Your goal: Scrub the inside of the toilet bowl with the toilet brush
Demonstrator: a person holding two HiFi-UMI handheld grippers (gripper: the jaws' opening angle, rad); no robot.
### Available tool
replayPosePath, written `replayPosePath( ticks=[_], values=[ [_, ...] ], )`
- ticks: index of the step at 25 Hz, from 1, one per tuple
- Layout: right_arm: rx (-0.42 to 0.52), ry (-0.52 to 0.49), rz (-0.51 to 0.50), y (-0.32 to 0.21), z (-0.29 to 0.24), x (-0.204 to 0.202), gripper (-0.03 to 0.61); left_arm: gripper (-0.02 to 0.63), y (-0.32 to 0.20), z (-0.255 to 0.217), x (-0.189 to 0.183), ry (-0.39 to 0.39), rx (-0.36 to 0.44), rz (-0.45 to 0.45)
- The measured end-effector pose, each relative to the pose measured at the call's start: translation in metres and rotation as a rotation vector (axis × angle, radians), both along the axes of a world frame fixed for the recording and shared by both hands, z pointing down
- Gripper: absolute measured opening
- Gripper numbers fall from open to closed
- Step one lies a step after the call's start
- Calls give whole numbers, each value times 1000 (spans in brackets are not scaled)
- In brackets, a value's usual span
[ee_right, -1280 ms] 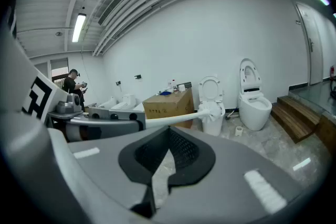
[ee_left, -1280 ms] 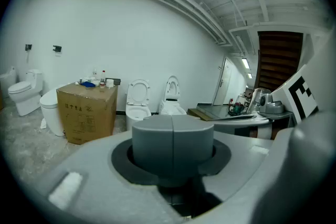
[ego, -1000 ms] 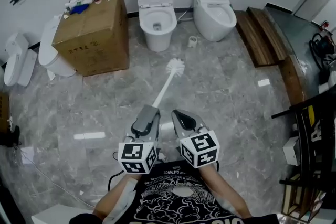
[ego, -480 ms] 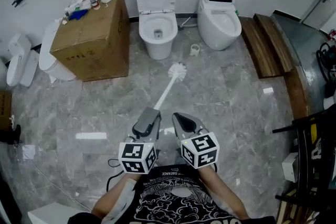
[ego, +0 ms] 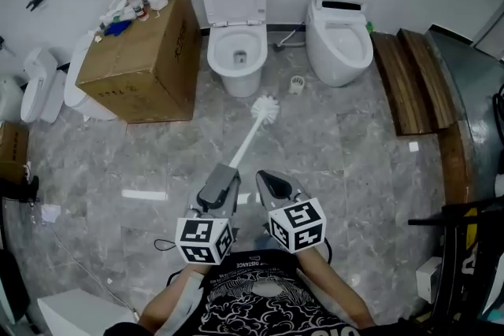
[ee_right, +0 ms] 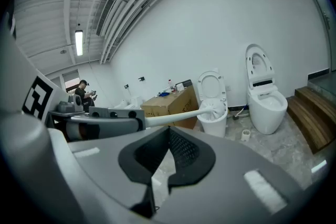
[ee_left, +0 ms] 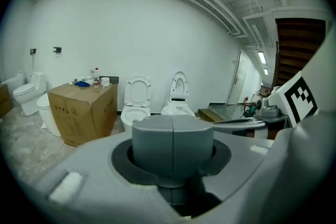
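Left tool (ego: 224,179) clenched on toilet brush (ego: 249,136) handle. Bristle head out ahead of tool, raised off floor (ego: 346,157), short of open toilet bowl (ego: 236,53). Right tool (ego: 269,183) just beside left, jaws together, empty.

We see a white toilet brush (ego: 264,109), a white toilet (ego: 236,76), a brown cardboard box (ego: 138,51) and a grey marbled floor (ego: 346,153). Our grey left gripper (ego: 227,171) and right gripper (ego: 264,179) carry black-and-white square markers.
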State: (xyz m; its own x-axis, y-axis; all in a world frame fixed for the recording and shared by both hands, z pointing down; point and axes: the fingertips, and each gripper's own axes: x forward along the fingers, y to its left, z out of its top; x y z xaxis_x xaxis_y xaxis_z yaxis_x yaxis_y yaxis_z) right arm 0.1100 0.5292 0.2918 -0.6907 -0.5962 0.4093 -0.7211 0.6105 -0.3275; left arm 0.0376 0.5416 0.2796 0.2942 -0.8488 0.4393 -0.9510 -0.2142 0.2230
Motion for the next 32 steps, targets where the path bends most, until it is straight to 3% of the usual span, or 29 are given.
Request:
replayPosePath(
  ticks=[8, 17, 23, 32],
  values=[
    [-6, -10, -42, -34, 2, 21, -3, 149, -26, -3, 17, -24, -5, -32],
    [-38, 13, -30, -63, 18, 14, -3, 149, -60, 12, 6, -18, -34, -20],
    [-49, 45, -8, -114, 28, -13, -3, 149, -117, 21, -21, 12, -37, 25],
    [-60, 116, 12, -204, 27, -80, -3, 149, -218, 31, -96, 25, -44, 126]
  ],
)
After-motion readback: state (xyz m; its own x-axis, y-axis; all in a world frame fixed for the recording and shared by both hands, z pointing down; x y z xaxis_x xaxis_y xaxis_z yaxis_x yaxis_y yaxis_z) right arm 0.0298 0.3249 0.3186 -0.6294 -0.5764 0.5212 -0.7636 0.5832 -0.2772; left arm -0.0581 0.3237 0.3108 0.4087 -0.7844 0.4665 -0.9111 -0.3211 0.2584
